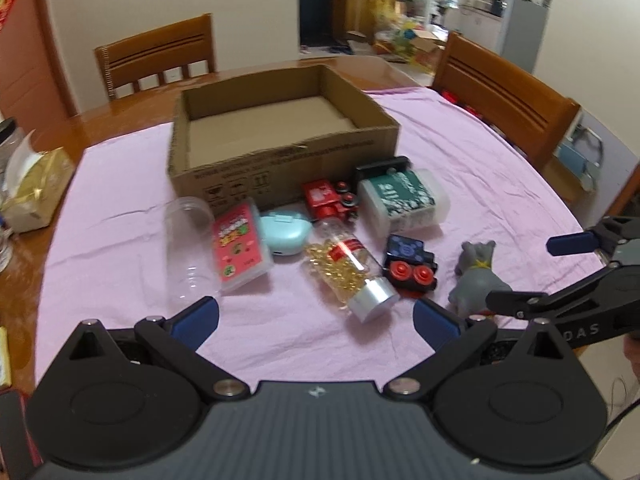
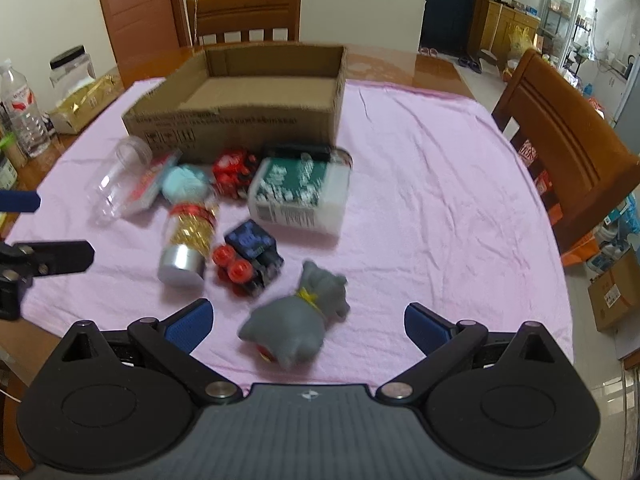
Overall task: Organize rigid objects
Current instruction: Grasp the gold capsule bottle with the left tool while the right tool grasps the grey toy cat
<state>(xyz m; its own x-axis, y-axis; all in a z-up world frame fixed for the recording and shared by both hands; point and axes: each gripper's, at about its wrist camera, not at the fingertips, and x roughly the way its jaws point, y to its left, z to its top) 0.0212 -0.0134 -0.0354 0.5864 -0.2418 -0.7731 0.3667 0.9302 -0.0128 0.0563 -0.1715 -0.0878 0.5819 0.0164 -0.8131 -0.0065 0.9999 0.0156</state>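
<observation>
between the spread right claw (image 2: 307,328), grey dog toy (image 2: 296,316), head seemingly toward box (image 2: 240,120)

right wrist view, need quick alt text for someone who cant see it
An open right gripper hovers over a grey toy dog lying on a pink cloth. Beyond it lie a capsule bottle, toy train cars and small boxes, before an empty cardboard box.

My left wrist camera looks forward from just behind my left gripper (image 1: 316,316), low over the near edge of the pink cloth (image 1: 460,152), facing the cardboard box (image 1: 280,160). My right wrist camera sits likewise behind my right gripper (image 2: 308,322), further right. Both views share box, cloth and clutter.
</observation>
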